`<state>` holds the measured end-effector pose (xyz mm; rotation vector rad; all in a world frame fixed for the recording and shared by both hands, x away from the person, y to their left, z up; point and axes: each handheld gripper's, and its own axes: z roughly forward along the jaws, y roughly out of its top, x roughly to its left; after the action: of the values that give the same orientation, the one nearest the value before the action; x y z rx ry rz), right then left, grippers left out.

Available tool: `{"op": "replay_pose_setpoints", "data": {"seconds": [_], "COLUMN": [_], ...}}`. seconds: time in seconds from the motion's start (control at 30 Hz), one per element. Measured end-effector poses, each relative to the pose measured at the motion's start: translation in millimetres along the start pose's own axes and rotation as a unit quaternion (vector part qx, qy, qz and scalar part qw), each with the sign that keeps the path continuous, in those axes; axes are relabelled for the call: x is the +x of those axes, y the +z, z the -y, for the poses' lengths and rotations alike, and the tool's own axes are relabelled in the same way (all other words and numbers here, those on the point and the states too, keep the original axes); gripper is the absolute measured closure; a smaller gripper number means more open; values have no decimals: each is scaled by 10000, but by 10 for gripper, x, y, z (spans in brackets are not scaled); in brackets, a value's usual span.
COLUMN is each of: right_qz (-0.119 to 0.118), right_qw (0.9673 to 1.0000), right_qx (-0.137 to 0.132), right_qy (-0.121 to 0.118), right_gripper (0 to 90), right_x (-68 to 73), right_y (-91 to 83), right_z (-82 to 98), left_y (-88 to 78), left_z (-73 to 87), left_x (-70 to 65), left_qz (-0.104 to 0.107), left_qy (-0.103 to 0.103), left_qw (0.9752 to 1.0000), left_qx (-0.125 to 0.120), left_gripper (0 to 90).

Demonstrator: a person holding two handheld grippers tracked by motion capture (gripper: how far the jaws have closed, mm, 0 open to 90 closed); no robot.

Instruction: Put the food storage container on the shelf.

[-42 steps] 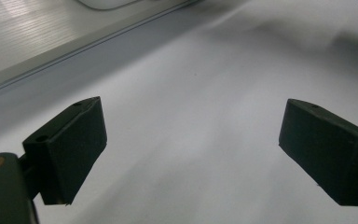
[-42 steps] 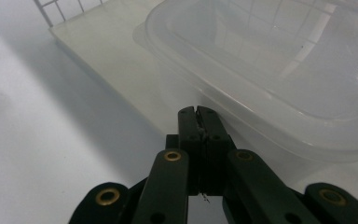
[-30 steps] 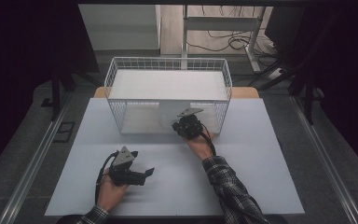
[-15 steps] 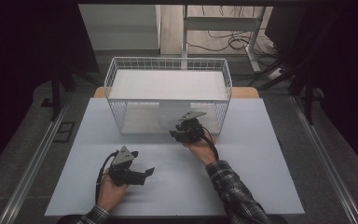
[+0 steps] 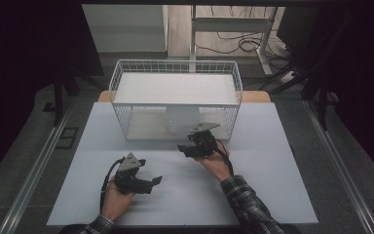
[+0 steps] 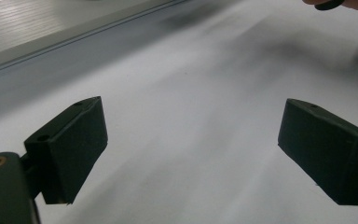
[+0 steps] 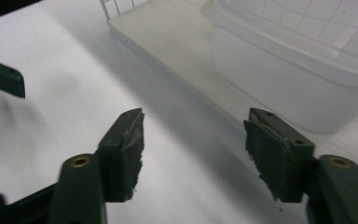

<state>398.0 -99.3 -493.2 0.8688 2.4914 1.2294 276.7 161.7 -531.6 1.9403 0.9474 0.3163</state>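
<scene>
My right gripper (image 5: pixel 182 147) hovers just in front of a white wire basket (image 5: pixel 175 64), jaws pointing left. In the right gripper view the right gripper (image 7: pixel 196 116) is open; its jaws have just been opening and only bare table lies between them. A white translucent container (image 7: pixel 284 88) stands behind the mesh; the high view shows this container (image 5: pixel 182 119) at the basket's front. Low over the table at the near left, my left gripper (image 5: pixel 155 182) is held with its jaws pointing right. The left gripper (image 6: pixel 191 106) is wide open and holds nothing.
The white table (image 5: pixel 282 185) stretches around both hands. The basket has a flat white panel (image 5: pixel 175 87) across its upper part. One jaw of the left gripper (image 7: pixel 0 79) shows at the left of the right gripper view. Desk legs and cables (image 5: pixel 233 44) lie beyond the table.
My right gripper has drawn back from the basket's front toward the near side, and its jaws have opened. The left hand has stayed where it was.
</scene>
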Motion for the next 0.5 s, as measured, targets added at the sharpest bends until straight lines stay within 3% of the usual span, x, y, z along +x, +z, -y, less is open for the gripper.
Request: {"op": "replay_pose_setpoints", "data": {"seconds": [0.27, 0.5], "right_qz": [3, 38], "right_qw": [10000, 9999], "right_qx": [-72, 7], "right_qy": [24, -148], "right_gripper": [191, 105], "right_x": [2, 25], "right_y": [-129, -177], "right_z": [73, 158], "left_y": [-28, -23], "left_z": [-2, 6], "left_x": [44, 52], "left_qz": [58, 71], "left_qy": [-103, -105], "left_qw": [9999, 9999], "left_qx": [33, 55], "left_gripper": [76, 75]}}
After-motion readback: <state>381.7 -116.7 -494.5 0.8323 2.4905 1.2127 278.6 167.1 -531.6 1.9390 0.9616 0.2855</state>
